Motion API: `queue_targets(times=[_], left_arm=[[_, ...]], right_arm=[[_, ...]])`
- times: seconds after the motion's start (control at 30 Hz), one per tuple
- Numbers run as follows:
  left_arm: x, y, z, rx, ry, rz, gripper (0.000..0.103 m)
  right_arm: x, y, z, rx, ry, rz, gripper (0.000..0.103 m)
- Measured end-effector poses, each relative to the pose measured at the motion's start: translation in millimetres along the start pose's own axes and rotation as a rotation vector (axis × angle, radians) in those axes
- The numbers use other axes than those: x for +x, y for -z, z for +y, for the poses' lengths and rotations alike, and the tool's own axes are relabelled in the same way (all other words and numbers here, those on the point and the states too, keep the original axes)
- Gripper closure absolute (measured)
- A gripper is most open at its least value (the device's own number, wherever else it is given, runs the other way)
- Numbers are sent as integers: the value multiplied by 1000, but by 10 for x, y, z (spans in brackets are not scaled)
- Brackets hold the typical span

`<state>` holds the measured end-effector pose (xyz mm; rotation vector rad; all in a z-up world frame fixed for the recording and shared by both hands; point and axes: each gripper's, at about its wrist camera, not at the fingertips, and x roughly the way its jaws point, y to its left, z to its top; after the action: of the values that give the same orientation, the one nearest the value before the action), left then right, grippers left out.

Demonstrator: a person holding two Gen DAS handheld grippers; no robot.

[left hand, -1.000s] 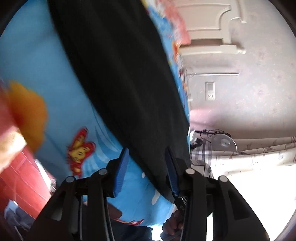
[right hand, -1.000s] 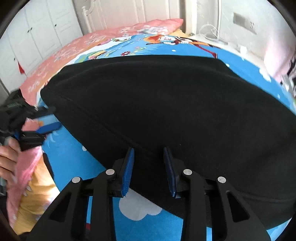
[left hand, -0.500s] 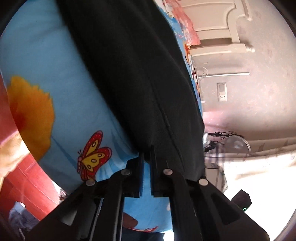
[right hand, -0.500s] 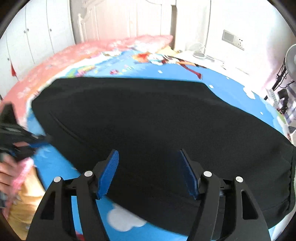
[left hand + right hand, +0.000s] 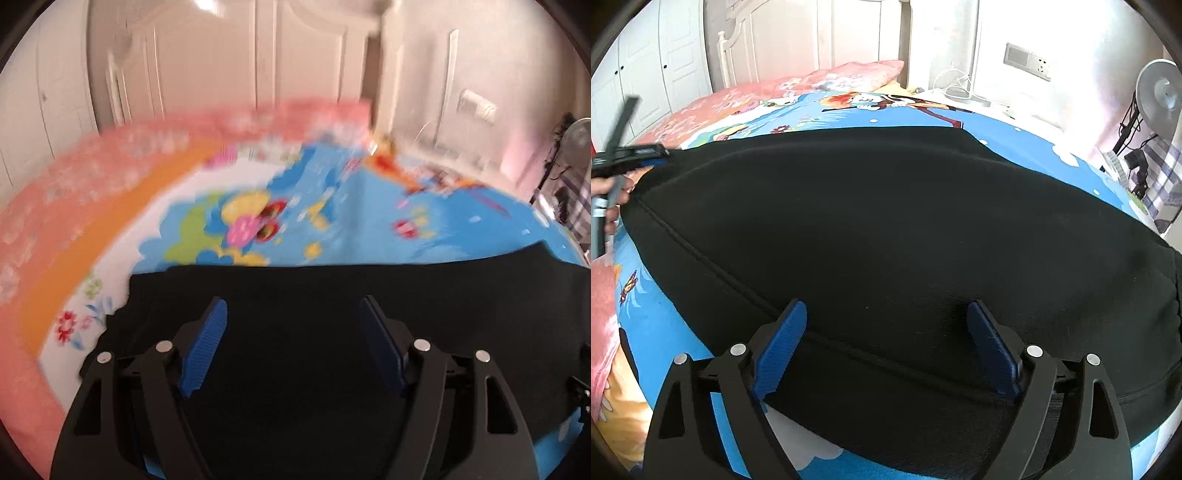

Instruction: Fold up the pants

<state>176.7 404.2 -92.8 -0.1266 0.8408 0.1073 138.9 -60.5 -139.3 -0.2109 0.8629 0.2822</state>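
Both the left gripper [image 5: 291, 317] and right gripper [image 5: 886, 317] are opening with nothing held above the black pants [image 5: 886, 229] spread flat on the bed [image 5: 665, 317], so I'd say one fold is laid and the next needs a fresh edge grip.

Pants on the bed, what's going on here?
A person is folding black pants laid flat on a cartoon-print bedsheet, with a handheld tool in each hand. The right tool hovers over the near edge of the pants with its jaws opening, the fabric lying under them ungripped. The left tool is over the other end, also opening, pinching nothing; that view is motion-blurred. From the right view, the left tool sits at the far left corner of the pants. Neither holds the cloth now.
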Motion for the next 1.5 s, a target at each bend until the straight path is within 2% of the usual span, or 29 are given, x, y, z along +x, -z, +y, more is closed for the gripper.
queue_targets(times=[0.07,0.1,0.13,0.17,0.23,0.3,0.37,0.4,0.47,0.5,0.53,0.6,0.63,0.7,0.77,0.83,0.9,0.97,1.0,1.07,1.13,1.17,1.23,1.43,1.47,1.5], left_arm=[[303,-55,346,-102,-27,85,45],[364,-65,504,-135,-55,91,66],[380,-60,595,-160,-63,89,76],[367,-89,706,-199,-72,86,82],[322,-128,769,-228,-102,76,83],[332,-121,720,-203,-135,76,83],[331,-124,601,-175,-198,69,82],[318,-112,547,-182,-206,66,78],[338,-113,552,-225,-206,65,76],[363,-125,548,-234,-212,68,76],[360,-136,529,-235,-227,70,76],[222,-196,351,-196,-297,19,77],[86,-226,173,-148,-297,-36,77],[-81,-249,-123,-86,-212,-86,77],[-246,-208,-484,-28,-102,-123,77],[-360,-134,-802,18,-9,-131,77],[-385,-10,-1099,66,64,-112,76],[-294,115,-1237,69,104,-70,76],[-247,165,-1243,61,101,-59,76],[-117,255,-1153,16,86,-19,76],[1,347,-952,-51,19,12,76],[14,389,-833,-89,23,4,81],[-5,417,-700,-129,37,-9,82],[-37,434,-676,-135,7,-20,82],[-44,428,-620,-161,-3,-25,79],[-42,411,-570,-180,-6,-28,73]], right_arm=[[-33,-38,-36,-15,-28,9,17],[-65,-67,-68,-21,-44,15,18],[-126,-113,-133,-22,-60,8,18],[-252,-178,-269,-8,-65,-43,18],[-435,-297,-605,36,4,-125,17],[-506,-369,-1118,133,110,-136,17],[-481,-309,-1674,239,191,-106,17],[-438,-242,-1939,275,243,-86,17],[-222,-95,-2399,296,327,17,29],[-124,2,-2612,327,324,67,24],[-133,62,-2733,355,281,40,22],[-117,60,-2741,321,274,36,21],[-107,43,-2709,296,294,42,21],[-174,-41,-2644,305,311,44,22],[-362,-165,-2599,330,248,-39,22],[-415,-307,-2543,286,262,-80,21],[-249,-433,-2576,235,326,-66,21],[25,-418,-2735,238,373,1,21],[126,-401,-2804,242,403,29,19],[189,-374,-2888,271,390,42,19],[194,-367,-2814,232,433,46,17],[224,-365,-2776,212,460,51,17],[218,-353,-2703,196,488,50,17],[168,-323,-2716,219,472,41,16],[171,-325,-2711,216,475,42,17],[174,-325,-2709,215,477,43,16]])
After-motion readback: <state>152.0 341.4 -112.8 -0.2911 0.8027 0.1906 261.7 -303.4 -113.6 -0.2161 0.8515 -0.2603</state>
